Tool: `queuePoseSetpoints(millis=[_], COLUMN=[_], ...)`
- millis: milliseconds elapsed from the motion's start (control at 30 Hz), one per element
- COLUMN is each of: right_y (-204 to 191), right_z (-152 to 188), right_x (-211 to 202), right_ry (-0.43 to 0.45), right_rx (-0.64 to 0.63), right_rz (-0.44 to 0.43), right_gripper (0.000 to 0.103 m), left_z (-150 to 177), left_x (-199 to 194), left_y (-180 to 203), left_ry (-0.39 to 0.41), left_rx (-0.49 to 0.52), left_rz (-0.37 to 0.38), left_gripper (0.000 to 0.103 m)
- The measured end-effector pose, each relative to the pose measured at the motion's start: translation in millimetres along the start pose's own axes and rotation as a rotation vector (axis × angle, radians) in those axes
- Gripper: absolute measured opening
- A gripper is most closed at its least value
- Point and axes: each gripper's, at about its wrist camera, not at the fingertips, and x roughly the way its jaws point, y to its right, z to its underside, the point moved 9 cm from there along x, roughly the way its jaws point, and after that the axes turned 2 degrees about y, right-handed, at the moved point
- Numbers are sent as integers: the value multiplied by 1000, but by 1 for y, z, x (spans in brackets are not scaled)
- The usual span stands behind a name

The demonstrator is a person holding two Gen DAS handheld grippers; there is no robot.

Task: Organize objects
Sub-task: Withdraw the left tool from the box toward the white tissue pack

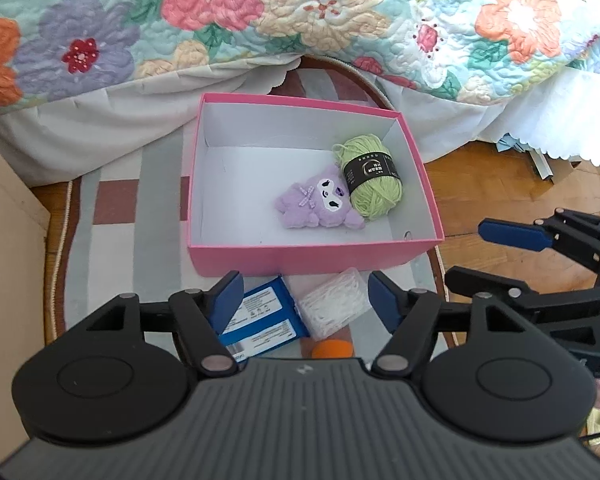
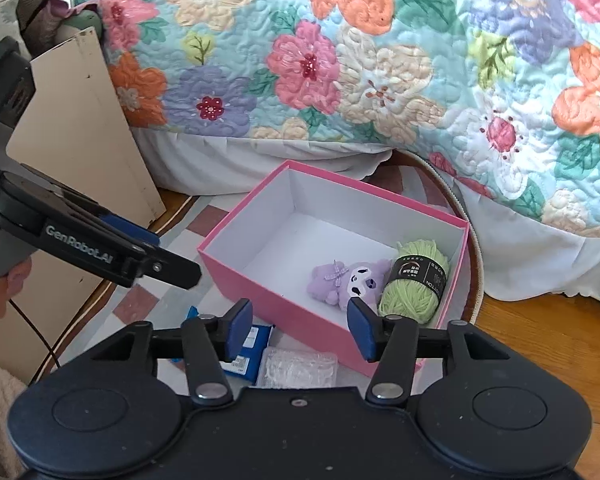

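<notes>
Nearest us, the left hand-held gripper point(image 1: 302, 300) hangs with its blue pads spread wide and nothing between them, just above a blue-and-white flat packet point(image 1: 260, 320) and a clear plastic box of white contents point(image 1: 334, 304), which lie side by side on the striped oval rug point(image 1: 140, 184) against the near wall of the pink cardboard box with a white inside point(image 1: 312, 258). A small orange round thing point(image 1: 332, 349) peeks out just below them, mostly hidden by our gripper body.

The right hand-held gripper point(image 2: 298, 330) is likewise open and empty, hovering over the near right corner of the pink box. Already inside, toward the right wall, a purple plush toy point(image 1: 320, 202) lies touching a ball of green yarn with a black label point(image 1: 370, 178).

We judge the packet or clear box to be the next pick. The two touch, so closing on one may drag or pinch the other. Both sit tight against the box wall, and a pad coming down there could shove the light box across the rug. The flat packet offers little edge to catch. Our two grippers are also near each other and could collide.
</notes>
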Motion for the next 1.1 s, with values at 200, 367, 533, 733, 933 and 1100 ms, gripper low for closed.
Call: queuePoseSetpoints(millis=[200, 367, 533, 733, 933, 1100], right_y=[-9, -17, -26, -39, -54, -63], right_z=[8, 16, 27, 47, 67, 86], right_x=[-19, -25, -28, -24, -19, -7], right_ry=[6, 20, 14, -6, 3, -11], right_rx=[-11, -8, -38, -102, -192, -235], right_rz=[-9, -38, -62, -74, -92, -104], right_gripper=[69, 75, 83, 84, 91, 93], left_z=[15, 31, 48, 66, 81, 97], left_x=[-19, -24, -26, -19, -7, 10], left_y=[0, 3, 7, 1, -12, -14], left_ry=[24, 20, 17, 12, 56, 27], left_rx=[1, 0, -5, -67, -110, -97], left_rz=[18, 36, 44, 58, 45, 33], left_gripper=[72, 73, 80, 88, 98, 99])
